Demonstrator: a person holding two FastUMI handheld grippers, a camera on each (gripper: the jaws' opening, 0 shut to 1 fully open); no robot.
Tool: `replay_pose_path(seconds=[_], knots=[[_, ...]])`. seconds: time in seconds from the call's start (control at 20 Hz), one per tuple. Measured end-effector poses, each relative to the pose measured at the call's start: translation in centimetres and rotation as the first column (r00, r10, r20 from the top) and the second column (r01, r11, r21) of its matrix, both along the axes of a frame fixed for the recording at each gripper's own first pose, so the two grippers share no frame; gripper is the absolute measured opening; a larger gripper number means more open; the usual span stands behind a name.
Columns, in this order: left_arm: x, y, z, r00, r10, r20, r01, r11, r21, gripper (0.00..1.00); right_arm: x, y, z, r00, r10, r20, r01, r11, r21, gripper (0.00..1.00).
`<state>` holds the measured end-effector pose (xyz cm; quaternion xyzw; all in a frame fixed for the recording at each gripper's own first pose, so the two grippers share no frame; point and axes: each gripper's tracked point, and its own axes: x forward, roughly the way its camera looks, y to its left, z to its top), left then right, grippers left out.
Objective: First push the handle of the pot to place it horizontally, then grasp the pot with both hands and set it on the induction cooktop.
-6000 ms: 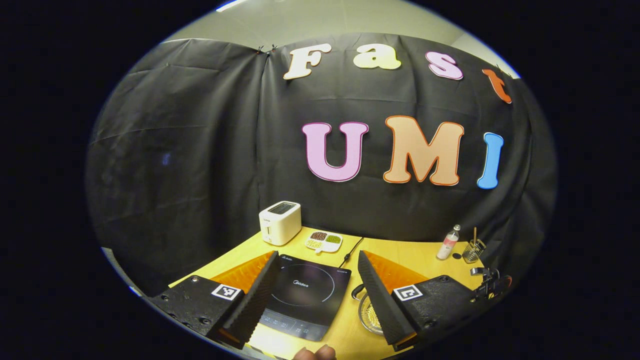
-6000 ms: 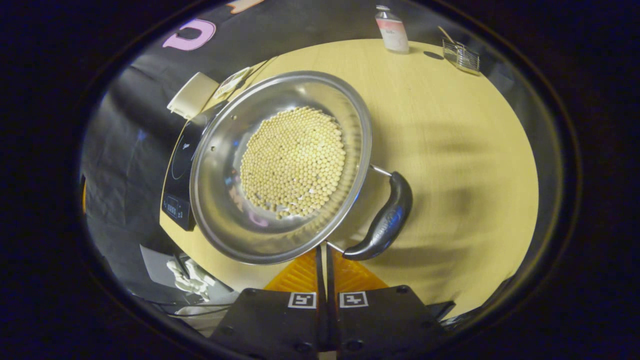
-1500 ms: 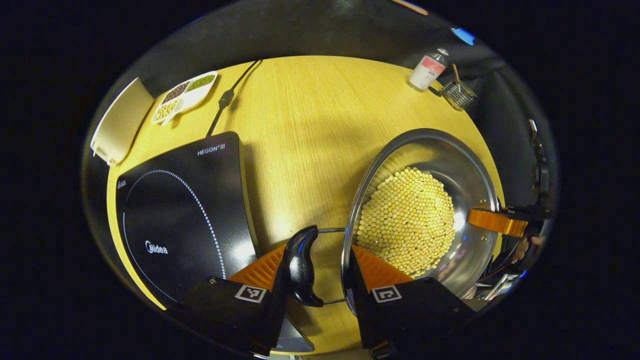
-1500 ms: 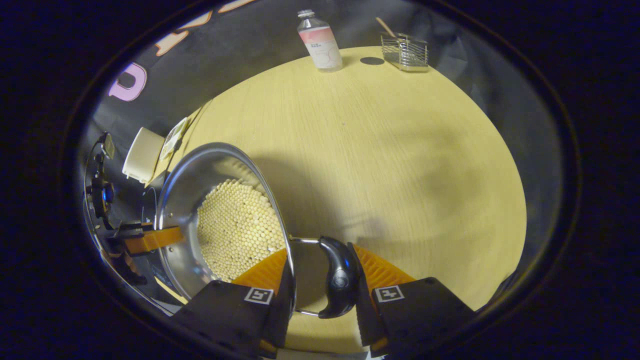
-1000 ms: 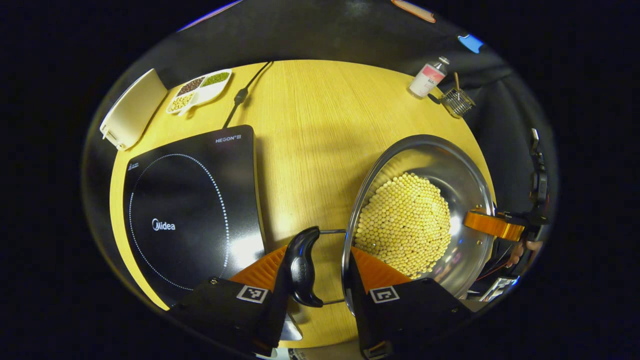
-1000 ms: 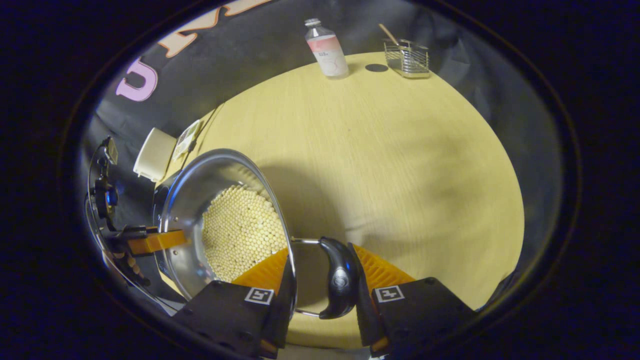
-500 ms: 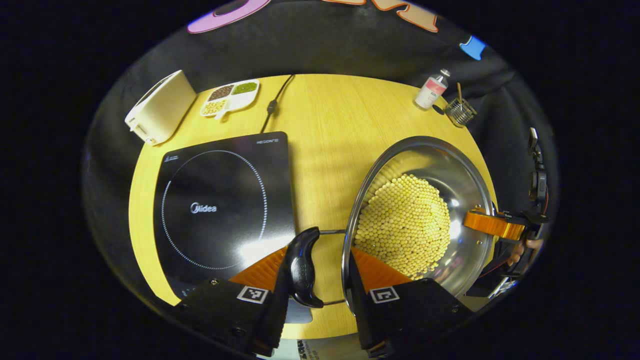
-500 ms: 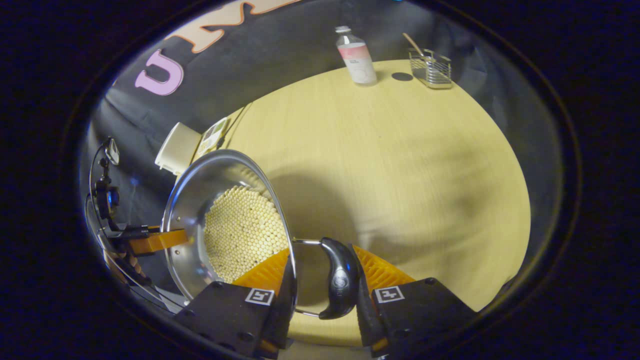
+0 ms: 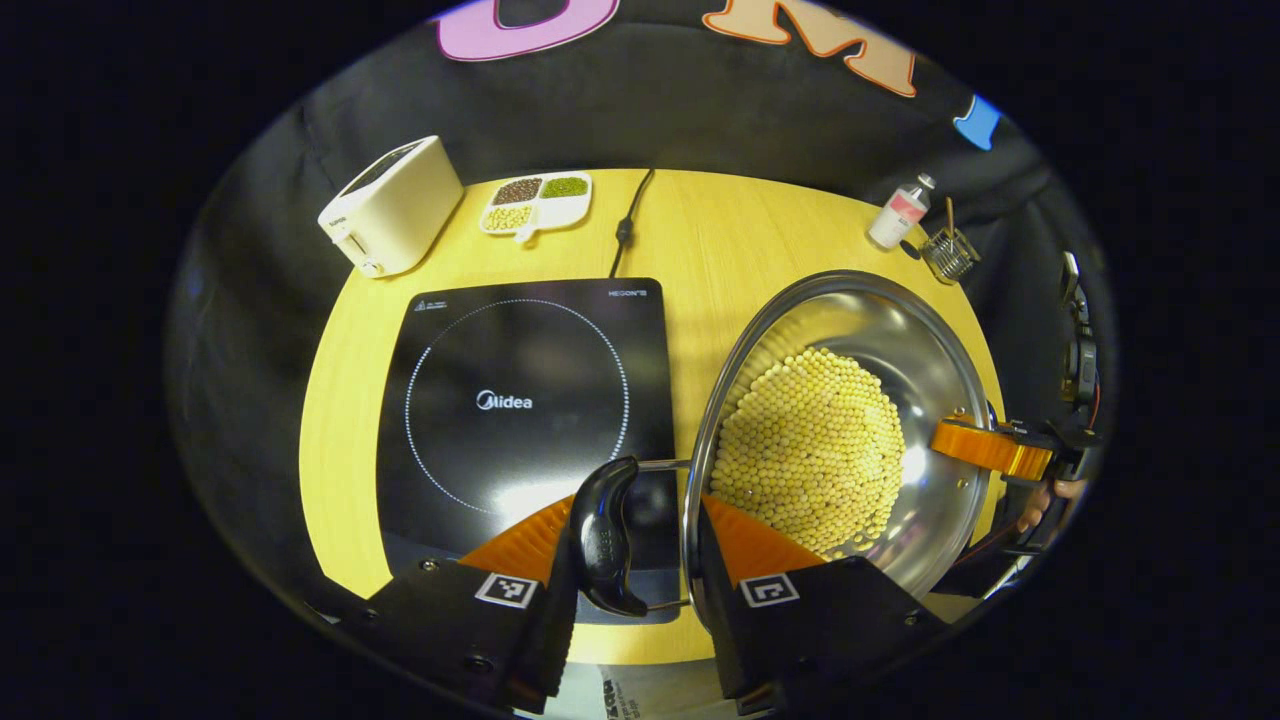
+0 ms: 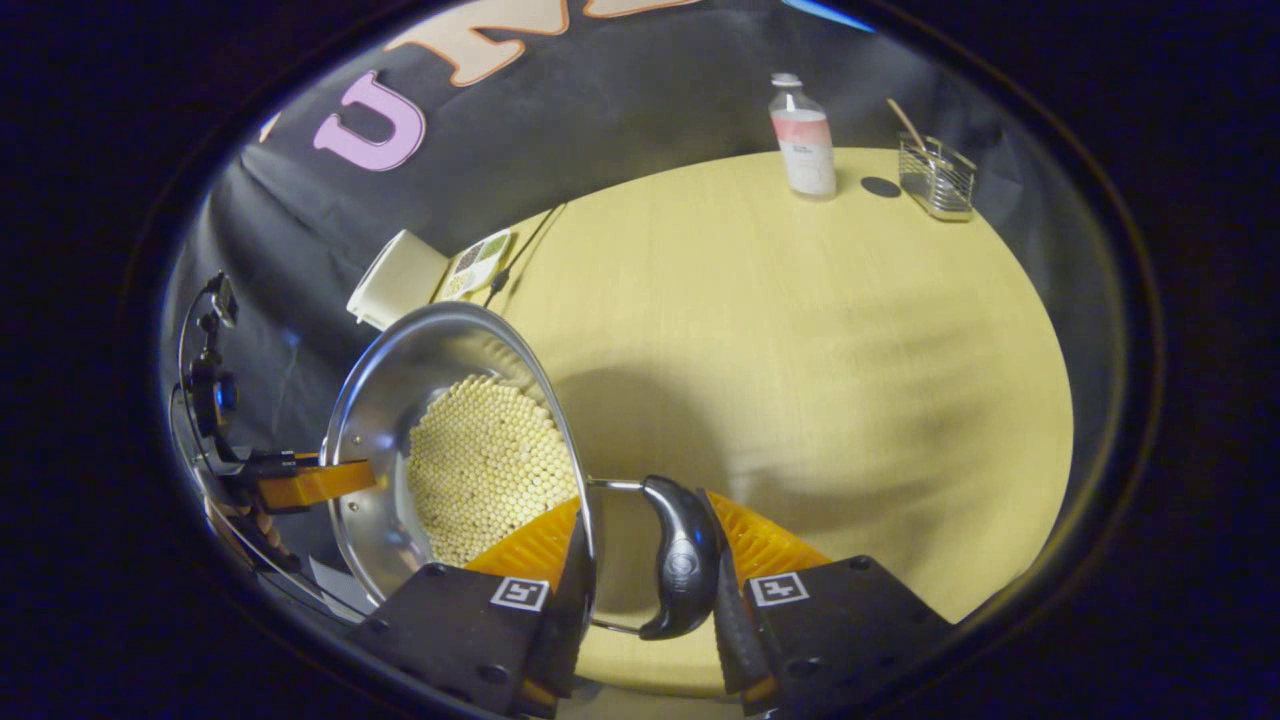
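Note:
The steel pot [image 9: 925, 370], holding yellow beans [image 9: 810, 450], hangs in the air between both grippers. My left gripper [image 9: 637, 505] is shut on the pot's black left handle [image 9: 603, 535], with one finger outside the handle and the other at the pot's rim. The black induction cooktop [image 9: 520, 400] lies just left of the pot, its near edge under that handle. My right gripper [image 10: 645, 505] is shut on the black right handle [image 10: 680, 560]. Across the pot, a finger of the left gripper [image 10: 310, 482] shows in the right gripper view and one of the right gripper [image 9: 990, 450] in the left gripper view.
On the wooden table [image 9: 760, 230] a white toaster [image 9: 392, 205] and a divided dish of beans [image 9: 535, 198] stand behind the cooktop, whose cord [image 9: 625, 230] runs to the back. A bottle [image 10: 803, 140] and a wire basket [image 10: 938, 175] stand at the far right.
Both grippers have carried the pot up and toward the cooktop. In the left gripper view the cooktop has slid right and now lies under the left handle. Both grips are unchanged.

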<state>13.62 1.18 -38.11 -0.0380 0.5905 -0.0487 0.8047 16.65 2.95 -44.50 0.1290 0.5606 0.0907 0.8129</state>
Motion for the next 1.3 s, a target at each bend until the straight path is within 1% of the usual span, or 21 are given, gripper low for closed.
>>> replay_pose_path(seconds=[0.2,0.3,0.35,0.4,0.55,0.7,0.75,0.8,0.85,0.9,0.95,1.0,1.1,1.15,1.3], knots=[[0.8,3.2,-0.9,1.000,-0.006,0.007,0.006,1.000,-0.029,0.59,0.7,3.1,0.2,1.000,-0.002,0.004,0.002,0.999,-0.033,0.58],[1.2,5.1,-1.7,1.000,-0.017,0.002,0.017,0.998,-0.053,0.59,1.0,5.0,-0.1,1.000,-0.018,0.000,0.018,0.998,-0.057,0.58],[1.4,6.1,-2.2,1.000,-0.028,-0.002,0.028,0.997,-0.065,0.60,0.9,6.0,-0.2,1.000,-0.029,-0.008,0.028,0.997,-0.071,0.58],[1.6,7.1,-2.7,0.999,-0.039,-0.008,0.038,0.996,-0.078,0.59,0.7,7.0,-0.3,0.999,-0.039,-0.015,0.037,0.996,-0.085,0.58],[2.5,10.2,-4.1,0.997,-0.075,-0.016,0.073,0.990,-0.119,0.60,0.3,10.3,-0.6,0.997,-0.069,-0.032,0.064,0.990,-0.125,0.58],[3.3,13.4,-5.5,0.995,-0.102,-0.014,0.099,0.984,-0.151,0.59,0.8,13.2,-0.9,0.995,-0.092,-0.029,0.086,0.982,-0.168,0.58],[3.5,14.5,-5.9,0.994,-0.106,-0.020,0.102,0.983,-0.156,0.60,1.0,14.3,-1.0,0.994,-0.100,-0.036,0.092,0.980,-0.176,0.51],[3.7,15.5,-6.1,0.994,-0.109,-0.023,0.104,0.982,-0.160,0.59,1.0,15.3,-1.2,0.994,-0.103,-0.045,0.094,0.979,-0.182,0.51],[4.0,16.3,-6.4,0.993,-0.115,-0.020,0.111,0.981,-0.160,0.59,1.2,16.4,-1.4,0.993,-0.106,-0.052,0.095,0.978,-0.187,0.51],[4.3,17.0,-6.5,0.992,-0.122,-0.014,0.118,0.980,-0.158,0.59,1.4,17.1,-1.3,0.992,-0.111,-0.057,0.098,0.976,-0.194,0.58],[5.0,17.5,-6.5,0.992,-0.129,0.010,0.130,0.980,-0.152,0.59,1.8,17.7,-1.2,0.991,-0.120,-0.054,0.107,0.975,-0.195,0.58],[5.4,18.0,-6.7,0.990,-0.142,0.014,0.143,0.979,-0.143,0.59,1.9,18.7,-1.4,0.991,-0.126,-0.054,0.113,0.973,-0.202,0.51],[6.5,19.0,-6.9,0.987,-0.158,0.026,0.160,0.978,-0.135,0.59,2.0,19.3,-1.5,0.989,-0.135,-0.057,0.120,0.970,-0.210,0.51],[6.7,19.2,-6.8,0.986,-0.163,0.036,0.166,0.977,-0.133,0.58,2.3,19.6,-1.6,0.988,-0.140,-0.058,0.125,0.969,-0.212,0.58],[7.6,20.7,-6.8,0.982,-0.175,0.072,0.182,0.978,-0.103,0.58,3.1,21.5,-2.4,0.987,-0.147,-0.069,0.131,0.970,-0.202,0.58]])
